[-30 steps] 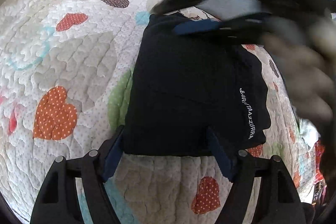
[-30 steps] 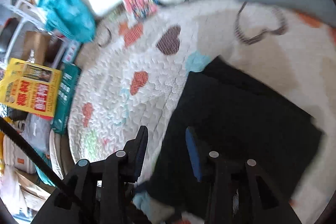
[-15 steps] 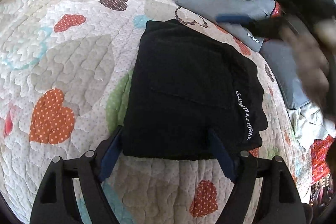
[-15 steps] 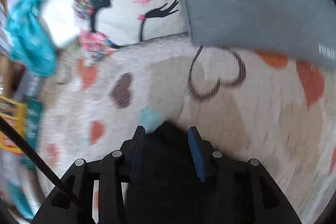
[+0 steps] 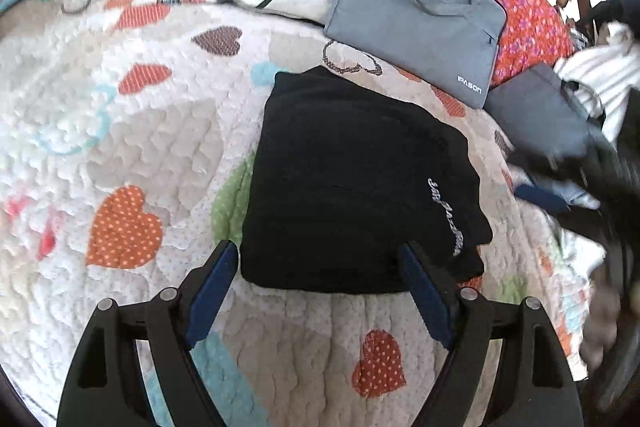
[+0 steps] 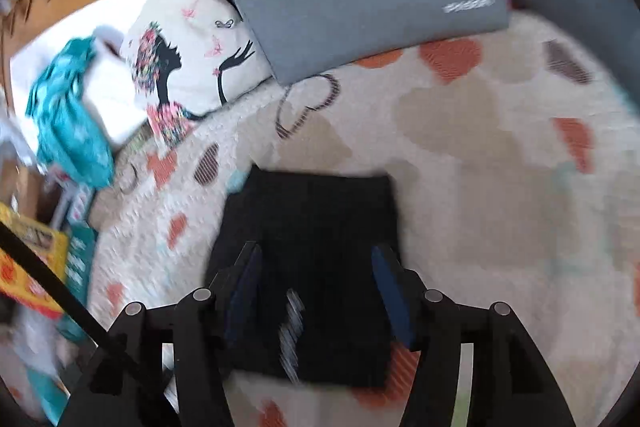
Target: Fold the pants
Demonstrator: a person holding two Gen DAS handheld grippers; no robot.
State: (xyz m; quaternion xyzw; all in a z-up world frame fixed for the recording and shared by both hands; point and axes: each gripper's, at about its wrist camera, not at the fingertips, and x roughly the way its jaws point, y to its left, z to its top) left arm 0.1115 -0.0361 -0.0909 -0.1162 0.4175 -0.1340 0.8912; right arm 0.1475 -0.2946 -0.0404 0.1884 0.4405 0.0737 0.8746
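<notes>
The heart-patterned quilt (image 5: pixel 132 131) is carrying the black pants (image 5: pixel 352 187), which are lying in a compact folded rectangle near its middle, so the folding is looking finished. The left gripper (image 5: pixel 316 267) and right gripper (image 6: pixel 316 271) are both hovering spread apart, gripping nothing.

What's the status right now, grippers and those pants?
Left gripper open, empty. Right gripper open, empty, above the pants. Black fabric pants folded into a compact rectangle on heart-patterned quilt. Nothing in the way.
</notes>
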